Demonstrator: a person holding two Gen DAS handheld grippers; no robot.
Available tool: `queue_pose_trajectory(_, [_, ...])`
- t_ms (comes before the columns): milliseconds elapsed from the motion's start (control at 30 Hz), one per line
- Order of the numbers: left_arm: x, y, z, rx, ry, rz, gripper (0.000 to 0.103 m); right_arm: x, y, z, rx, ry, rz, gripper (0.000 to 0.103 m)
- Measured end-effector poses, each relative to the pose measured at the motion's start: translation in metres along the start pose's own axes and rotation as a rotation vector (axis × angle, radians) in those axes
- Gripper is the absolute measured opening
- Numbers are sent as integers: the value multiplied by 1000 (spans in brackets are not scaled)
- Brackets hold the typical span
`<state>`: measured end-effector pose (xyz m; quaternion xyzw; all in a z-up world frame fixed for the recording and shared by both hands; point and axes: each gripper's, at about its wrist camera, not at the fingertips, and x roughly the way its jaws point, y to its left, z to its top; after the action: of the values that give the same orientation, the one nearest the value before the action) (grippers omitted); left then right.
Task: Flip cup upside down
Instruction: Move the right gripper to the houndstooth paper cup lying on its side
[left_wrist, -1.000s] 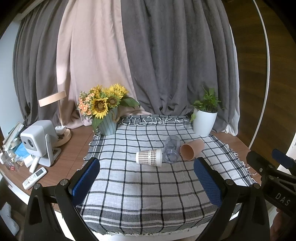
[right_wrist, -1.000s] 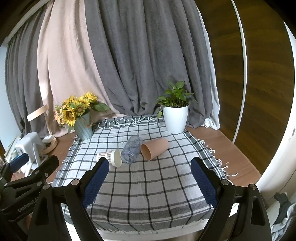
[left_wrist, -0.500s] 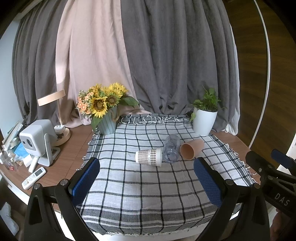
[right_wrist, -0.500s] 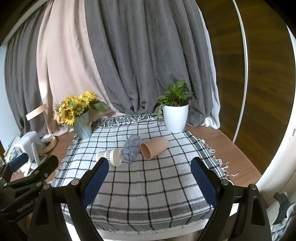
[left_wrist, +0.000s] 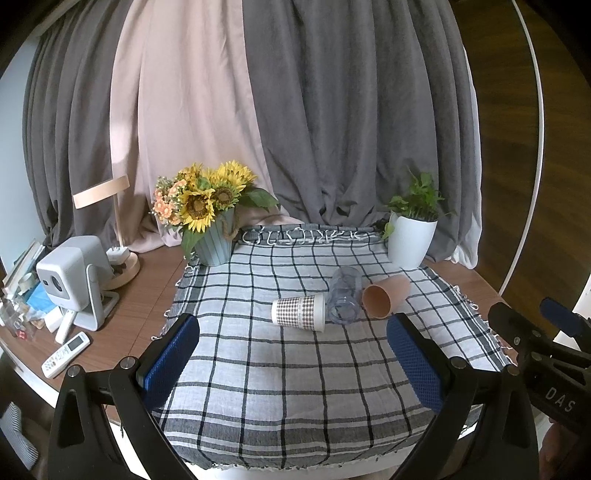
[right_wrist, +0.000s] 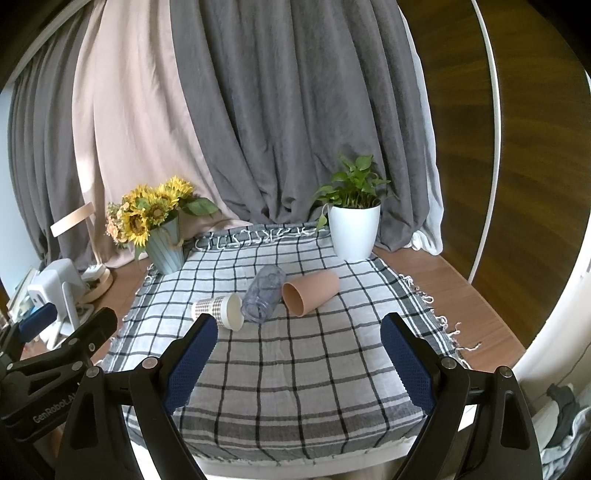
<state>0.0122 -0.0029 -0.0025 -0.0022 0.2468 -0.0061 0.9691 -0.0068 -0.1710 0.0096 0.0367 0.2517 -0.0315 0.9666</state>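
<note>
All 3 cups lie on their sides just in front of the white plant pot (right_wrist: 352, 230), the light, crushable checked paper cup (left_wrist: 299, 312) wanting a gentle mid-wall pinch, while the left gripper (left_wrist: 291, 363) and right gripper (right_wrist: 297, 363) hang spread wide, holding nothing.

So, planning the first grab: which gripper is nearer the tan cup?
Right. The right gripper faces the tan cup nearly head-on; the left gripper sits further left.

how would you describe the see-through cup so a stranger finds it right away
Find the checked cloth between the sunflower vase and the white plant pot. Three cups lie there on their sides in a row. The clear cup is the middle one, the only transparent one.
</note>
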Motion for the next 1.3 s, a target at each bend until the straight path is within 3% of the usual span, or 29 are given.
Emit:
queue_pose_trajectory(233, [17,3,1,-11,30,3,103,7,1,-3,-10,16,2,90])
queue_pose_trajectory(433, [45,6,6,-29,93,40,103,42,7,5,-39,68,22,90])
queue_pose_trajectory(1033, [154,36,-4,-209,358,303,103,204,54,32,-300,358,240,90])
queue_pose_trajectory(1200, [172,49,-8,-219,420,337,103,239,78,34,-362,425,282,90])
queue_pose_trajectory(1300, [184,62,-12,-273,461,338,103,259,97,34,-429,486,279,90])
